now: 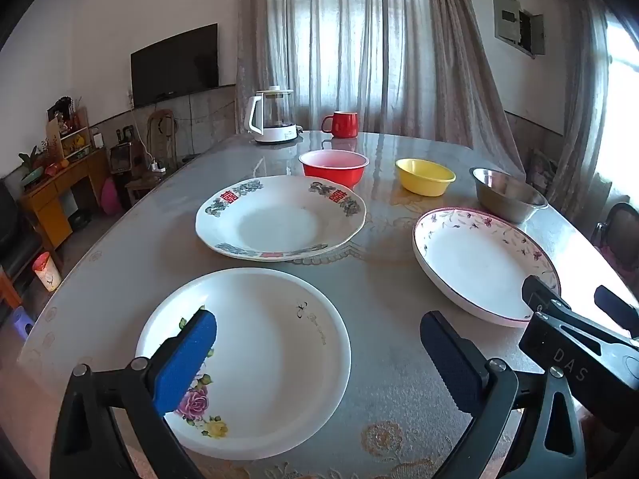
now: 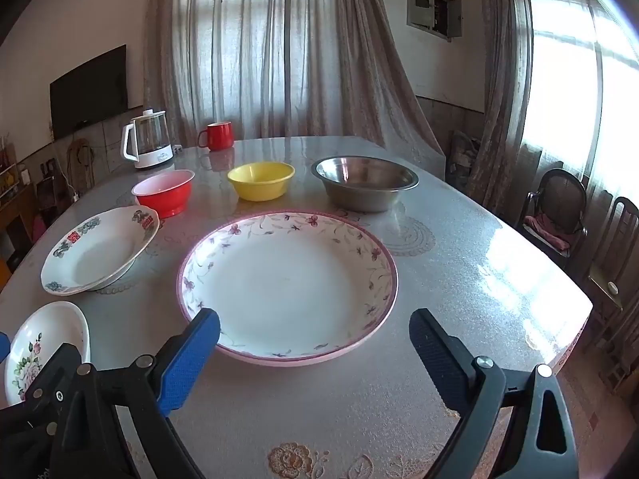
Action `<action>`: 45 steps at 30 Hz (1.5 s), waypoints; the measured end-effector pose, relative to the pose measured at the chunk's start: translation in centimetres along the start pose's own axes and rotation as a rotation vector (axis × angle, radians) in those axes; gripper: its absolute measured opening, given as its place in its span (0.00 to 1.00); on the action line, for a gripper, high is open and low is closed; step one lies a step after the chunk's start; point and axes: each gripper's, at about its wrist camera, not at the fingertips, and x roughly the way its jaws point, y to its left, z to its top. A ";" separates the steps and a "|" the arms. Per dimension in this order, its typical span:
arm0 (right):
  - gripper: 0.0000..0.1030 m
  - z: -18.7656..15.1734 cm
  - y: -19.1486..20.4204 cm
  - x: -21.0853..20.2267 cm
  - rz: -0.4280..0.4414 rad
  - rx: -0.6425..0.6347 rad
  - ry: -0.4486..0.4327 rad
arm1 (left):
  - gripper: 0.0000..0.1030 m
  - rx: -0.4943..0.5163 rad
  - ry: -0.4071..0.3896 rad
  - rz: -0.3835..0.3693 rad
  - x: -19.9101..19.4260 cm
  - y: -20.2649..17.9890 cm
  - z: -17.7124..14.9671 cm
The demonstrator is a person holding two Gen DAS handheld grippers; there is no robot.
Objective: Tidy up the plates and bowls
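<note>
Three plates lie on the table. A white plate with a rose print (image 1: 259, 363) lies nearest my left gripper (image 1: 319, 355), which is open and empty above its near rim. A plate with red characters (image 1: 279, 217) lies behind it. A pink-rimmed floral plate (image 2: 287, 283) lies in front of my right gripper (image 2: 315, 343), which is open and empty at its near rim. Behind stand a red bowl (image 2: 165, 191), a yellow bowl (image 2: 261, 179) and a steel bowl (image 2: 365, 181) in a row.
A white kettle (image 1: 273, 115) and a red mug (image 1: 341, 123) stand at the table's far edge. The right gripper's body (image 1: 579, 339) shows at the right of the left wrist view. Chairs (image 2: 559, 215) stand to the right of the table.
</note>
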 end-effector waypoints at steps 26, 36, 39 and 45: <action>0.95 -0.3 0.7 0.7 0.044 -0.004 0.004 | 1.00 -0.030 0.030 0.030 0.8 1.0 0.1; 0.95 0.0 1.1 0.3 0.047 -0.026 -0.009 | 1.00 -0.030 0.025 0.028 0.6 1.0 0.2; 0.95 0.2 1.2 0.3 0.048 -0.029 -0.017 | 1.00 -0.031 0.026 0.028 0.6 1.1 0.2; 0.95 0.0 1.2 0.5 0.064 -0.020 -0.014 | 1.00 -0.029 0.040 0.025 1.0 1.1 0.1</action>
